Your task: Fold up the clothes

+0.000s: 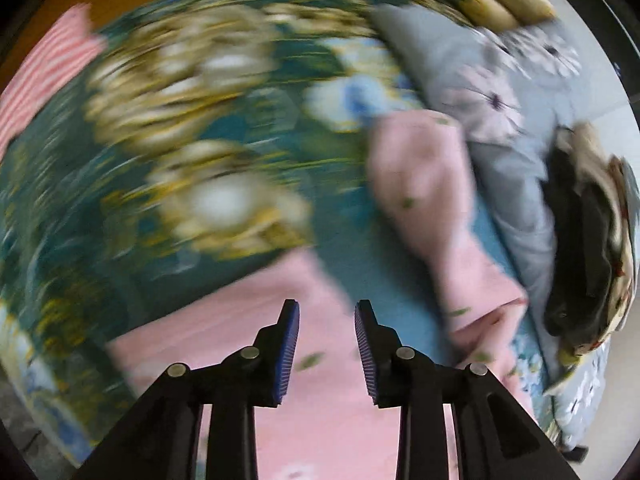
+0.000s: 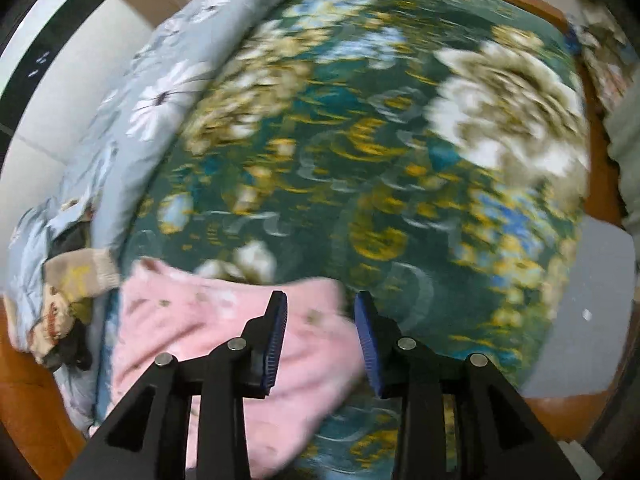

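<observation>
A pink garment point(image 1: 320, 412) with small green specks lies on a dark green flowered bedspread point(image 1: 200, 140). In the left wrist view one long pink part point(image 1: 436, 208) stretches up to the right. My left gripper point(image 1: 327, 308) hangs above the pink cloth, open, with nothing between its blue pads point(image 1: 290, 352). In the right wrist view the same pink garment point(image 2: 192, 336) lies bunched at the lower left. My right gripper point(image 2: 321, 300) stands open over its right edge, and nothing is pinched between the pads point(image 2: 276, 344). Both views are blurred.
A grey-blue quilt point(image 1: 516, 120) with daisies runs along one side of the bed point(image 2: 168, 80). A heap of dark and beige clothes point(image 1: 588, 240) lies on it point(image 2: 68, 300). A red-striped cloth point(image 1: 48, 80) lies at the far left. The wooden bed frame point(image 2: 600, 184) borders the spread.
</observation>
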The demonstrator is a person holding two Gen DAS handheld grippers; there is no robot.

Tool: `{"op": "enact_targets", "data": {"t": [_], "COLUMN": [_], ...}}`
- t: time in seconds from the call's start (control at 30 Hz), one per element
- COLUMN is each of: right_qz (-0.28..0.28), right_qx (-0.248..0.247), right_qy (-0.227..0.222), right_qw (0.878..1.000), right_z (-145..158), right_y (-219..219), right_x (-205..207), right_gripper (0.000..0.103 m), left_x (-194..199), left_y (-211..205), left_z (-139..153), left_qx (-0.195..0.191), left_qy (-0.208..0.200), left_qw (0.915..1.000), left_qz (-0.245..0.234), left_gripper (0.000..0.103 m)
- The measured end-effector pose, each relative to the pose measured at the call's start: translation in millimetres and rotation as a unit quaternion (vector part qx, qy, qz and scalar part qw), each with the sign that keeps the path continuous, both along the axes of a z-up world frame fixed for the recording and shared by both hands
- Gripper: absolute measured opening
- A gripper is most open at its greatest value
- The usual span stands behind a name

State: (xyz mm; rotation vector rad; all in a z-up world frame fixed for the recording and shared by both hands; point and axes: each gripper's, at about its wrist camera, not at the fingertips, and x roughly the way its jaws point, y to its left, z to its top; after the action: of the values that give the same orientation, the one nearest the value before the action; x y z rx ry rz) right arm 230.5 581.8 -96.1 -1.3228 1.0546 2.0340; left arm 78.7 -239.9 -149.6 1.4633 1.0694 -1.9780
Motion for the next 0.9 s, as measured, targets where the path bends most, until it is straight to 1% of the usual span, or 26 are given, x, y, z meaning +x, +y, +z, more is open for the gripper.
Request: {"op": "enact_targets", "data": {"t": [0.03, 0.1, 0.13, 0.2, 0.27, 0.37, 0.43, 0.53, 0.63, 0.7, 0.77, 0.83, 0.87, 0.9], "right_qz": [0.015, 0.048, 0.067, 0.102, 0.137, 0.172, 0.183, 0.180, 0.174, 0.190, 0.212, 0.239, 0.256, 0.269], "right_qx": [-0.005, -0.013, -0.020, -0.041, -0.062, -0.093, -0.099, -0.106, -0.132, -0.163, -0.194, -0.231, -0.243, -0.247], "right_qy": [0.005, 0.015, 0.022, 0.033, 0.038, 0.039, 0.033, 0.017, 0.017, 0.018, 0.027, 0.044, 0.047, 0.045], "right_qw": [1.000, 0.999, 0.997, 0.993, 0.988, 0.980, 0.978, 0.978, 0.976, 0.968, 0.957, 0.942, 0.935, 0.930], "right_z": [2, 3, 4, 1, -9, -25, -35, -55, -71, -80, -82, -85, -87, -89], "right_y": [-6, -19, -27, -42, -58, -75, -81, -81, -78, -82, -89, -99, -106, -112], "right_x": [-13, -38, -54, -85, -119, -161, -182, -212, -229, -237, -241, -244, -245, -246], "right_gripper": [0.043, 0.044, 0.047, 0.049, 0.050, 0.051, 0.052, 0.052, 0.052, 0.052, 0.052, 0.049, 0.048, 0.047], "left_x": [-14, -41, -52, -64, -69, -63, -54, -44, -31, -25, -21, -20, -24, -27], "left_y": [5, 19, 25, 35, 45, 52, 54, 45, 38, 36, 36, 36, 41, 43], "left_z": [2, 5, 6, 8, 10, 14, 18, 21, 26, 29, 32, 35, 32, 32], "left_qx": [-0.003, -0.010, -0.008, -0.001, 0.003, 0.005, -0.001, -0.008, -0.016, -0.026, -0.034, -0.041, -0.043, -0.042], "left_qy": [0.000, -0.002, -0.001, -0.001, -0.008, -0.019, -0.031, -0.050, -0.060, -0.070, -0.077, -0.084, -0.087, -0.089], "left_qw": [0.9999, 0.9994, 0.9991, 0.9985, 0.9979, 0.9975, 0.9979, 0.9982, 0.9981, 0.9972, 0.9963, 0.9954, 0.9951, 0.9949], "left_qz": [-0.010, -0.032, -0.042, -0.055, -0.063, -0.067, -0.057, -0.032, -0.004, 0.007, 0.012, 0.016, 0.018, 0.019], "left_gripper": [0.033, 0.034, 0.035, 0.039, 0.041, 0.042, 0.044, 0.047, 0.048, 0.048, 0.048, 0.048, 0.048, 0.048]}}
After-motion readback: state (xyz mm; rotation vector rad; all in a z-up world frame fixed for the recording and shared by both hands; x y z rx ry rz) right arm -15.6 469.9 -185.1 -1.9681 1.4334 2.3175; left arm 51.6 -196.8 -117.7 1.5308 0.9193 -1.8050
